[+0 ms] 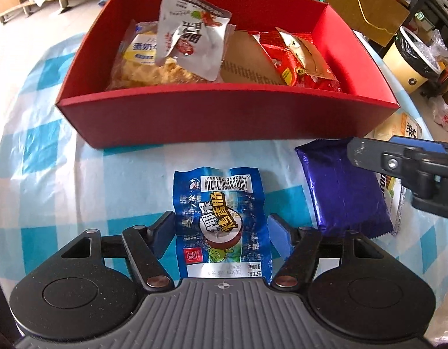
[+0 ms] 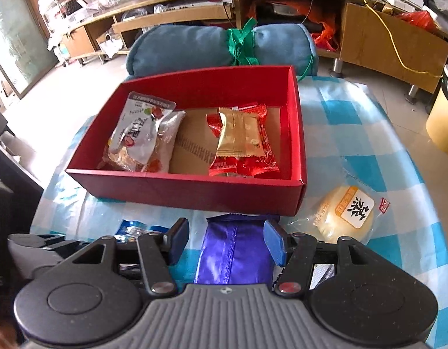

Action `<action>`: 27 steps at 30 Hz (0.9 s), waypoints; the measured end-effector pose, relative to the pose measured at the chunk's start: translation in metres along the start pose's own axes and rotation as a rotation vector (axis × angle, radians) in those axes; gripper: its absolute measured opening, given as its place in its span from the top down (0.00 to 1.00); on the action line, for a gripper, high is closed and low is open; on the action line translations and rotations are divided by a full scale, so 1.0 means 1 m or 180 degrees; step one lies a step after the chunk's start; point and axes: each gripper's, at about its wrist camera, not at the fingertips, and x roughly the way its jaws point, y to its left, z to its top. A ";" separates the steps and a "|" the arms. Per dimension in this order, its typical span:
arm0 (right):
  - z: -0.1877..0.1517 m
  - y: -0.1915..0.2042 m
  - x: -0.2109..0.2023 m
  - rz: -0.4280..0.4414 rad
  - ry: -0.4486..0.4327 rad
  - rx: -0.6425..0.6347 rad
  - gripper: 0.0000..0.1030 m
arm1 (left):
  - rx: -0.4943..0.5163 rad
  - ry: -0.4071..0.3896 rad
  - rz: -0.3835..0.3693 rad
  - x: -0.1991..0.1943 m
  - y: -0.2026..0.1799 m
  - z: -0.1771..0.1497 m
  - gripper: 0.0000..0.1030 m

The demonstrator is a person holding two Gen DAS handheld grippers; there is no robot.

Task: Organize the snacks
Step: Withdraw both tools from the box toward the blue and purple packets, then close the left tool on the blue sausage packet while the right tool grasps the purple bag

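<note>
A blue sausage packet (image 1: 221,218) lies flat on the checked cloth. It sits between the fingers of my left gripper (image 1: 222,229), whose pads stand close at its two side edges without squeezing it. To its right lies a purple packet (image 1: 340,189) (image 2: 235,250). My right gripper (image 2: 227,241) (image 1: 398,168) straddles it: the right pad is at its edge and a strip of cloth shows beside the left pad. Beyond both stands the red box (image 1: 195,116) (image 2: 195,192), holding a white packet (image 1: 192,35), bread packets, and red and gold packets (image 2: 241,136).
A round bun in clear wrap (image 2: 346,212) lies right of the box near the table's edge. A rolled blue cushion (image 2: 195,46) sits behind the box. A yellow bin (image 2: 442,122) and wooden shelves stand on the floor beyond the round table.
</note>
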 end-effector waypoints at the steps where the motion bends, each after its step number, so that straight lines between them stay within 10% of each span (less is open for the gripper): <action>1: 0.000 0.001 0.003 -0.0039 0.0020 -0.0024 0.49 | 0.0000 0.0001 -0.0010 -0.002 0.003 -0.001 0.28; 19: -0.014 0.049 0.060 -0.0398 0.0315 -0.0780 0.38 | -0.0012 0.0045 -0.0013 -0.017 0.032 -0.014 0.27; 27: -0.035 0.045 0.038 -0.0204 0.0382 -0.0789 0.53 | 0.0177 0.0050 0.0001 -0.021 0.028 -0.027 0.27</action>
